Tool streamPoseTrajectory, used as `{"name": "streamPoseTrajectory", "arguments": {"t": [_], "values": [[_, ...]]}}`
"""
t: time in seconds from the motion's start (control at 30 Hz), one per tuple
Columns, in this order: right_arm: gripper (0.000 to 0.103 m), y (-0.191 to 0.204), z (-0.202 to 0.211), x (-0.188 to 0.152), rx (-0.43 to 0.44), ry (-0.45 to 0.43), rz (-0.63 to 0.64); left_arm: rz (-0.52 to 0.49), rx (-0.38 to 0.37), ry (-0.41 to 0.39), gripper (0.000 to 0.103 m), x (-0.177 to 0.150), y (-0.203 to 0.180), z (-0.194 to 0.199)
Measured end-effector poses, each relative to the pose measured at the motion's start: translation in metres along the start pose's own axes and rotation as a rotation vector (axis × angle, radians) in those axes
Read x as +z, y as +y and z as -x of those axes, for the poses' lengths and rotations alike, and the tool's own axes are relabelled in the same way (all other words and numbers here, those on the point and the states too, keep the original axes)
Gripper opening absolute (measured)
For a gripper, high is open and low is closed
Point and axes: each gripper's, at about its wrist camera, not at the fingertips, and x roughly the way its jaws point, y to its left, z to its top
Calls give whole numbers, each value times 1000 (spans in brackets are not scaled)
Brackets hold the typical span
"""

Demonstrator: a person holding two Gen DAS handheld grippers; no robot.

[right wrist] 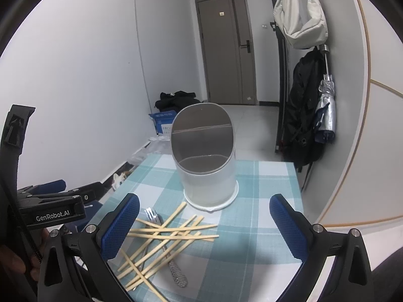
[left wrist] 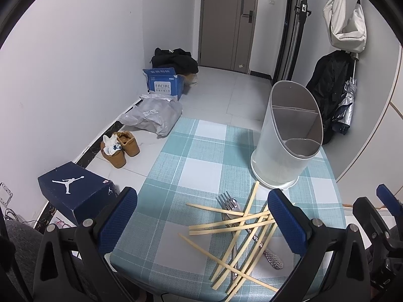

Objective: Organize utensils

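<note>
Left gripper (left wrist: 204,217): spread wide with nothing between its blue pads, hovering over the near left part of the table; its right finger (left wrist: 287,220) overlaps the right ends of the pile in that view.
Right gripper (right wrist: 204,222): also wide open and empty, held over the near edge; its left finger (right wrist: 121,224) covers the left ends of the pile.
Chopsticks (left wrist: 234,224): a loose crisscrossed heap of pale wooden sticks on the near half of the table, several fanned out and lying over the metal cutlery.
Forks (left wrist: 226,201): tines stick out of the heap on its far left side; the rest lies under the sticks.
Textured handle (left wrist: 274,259): a dimpled metal handle pokes out at the near right of the heap; what utensil it belongs to cannot be told.
Holder (left wrist: 282,151): a white slant-topped caddy with inner dividers, upright on the far right of the table, nothing in its compartments; one stick tip lies just beside its base.
Table (left wrist: 181,166): covered in a teal and white check cloth.
Floor, left: a dark shoe box (left wrist: 75,188), tan shoes (left wrist: 123,148), a grey plastic bag (left wrist: 153,115), a blue carton (left wrist: 165,84).
Right wall: a pale bag (right wrist: 299,17), a black coat (right wrist: 304,115) and a folded umbrella (right wrist: 326,108) hang well behind the holder.
Far end: a closed door (right wrist: 226,47).
</note>
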Motion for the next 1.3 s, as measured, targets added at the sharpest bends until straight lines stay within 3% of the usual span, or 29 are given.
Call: {"name": "streamPoseTrajectory", "arguments": {"t": [0.37, 0.63, 0.73, 0.97, 1.13, 1.2, 1.3], "values": [[103, 0, -8, -1, 15, 35, -9, 7, -30, 21, 102, 1, 0, -2], [103, -11, -36, -6, 111, 143, -90, 98, -70, 117, 102, 8, 20, -23], [96, -12, -53, -10, 137, 216, -107, 139, -73, 157, 102, 11, 29, -36], [68, -20, -100, -27, 195, 434, -183, 222, -100, 248, 102, 20, 42, -66], [64, -30, -120, -34, 204, 518, -246, 249, -94, 272, 102, 29, 50, -78], [59, -39, -126, -36, 204, 545, -295, 257, -89, 284, 102, 31, 52, -82], [58, -55, -132, -42, 223, 590, -395, 265, -96, 306, 102, 32, 53, -88]]}}
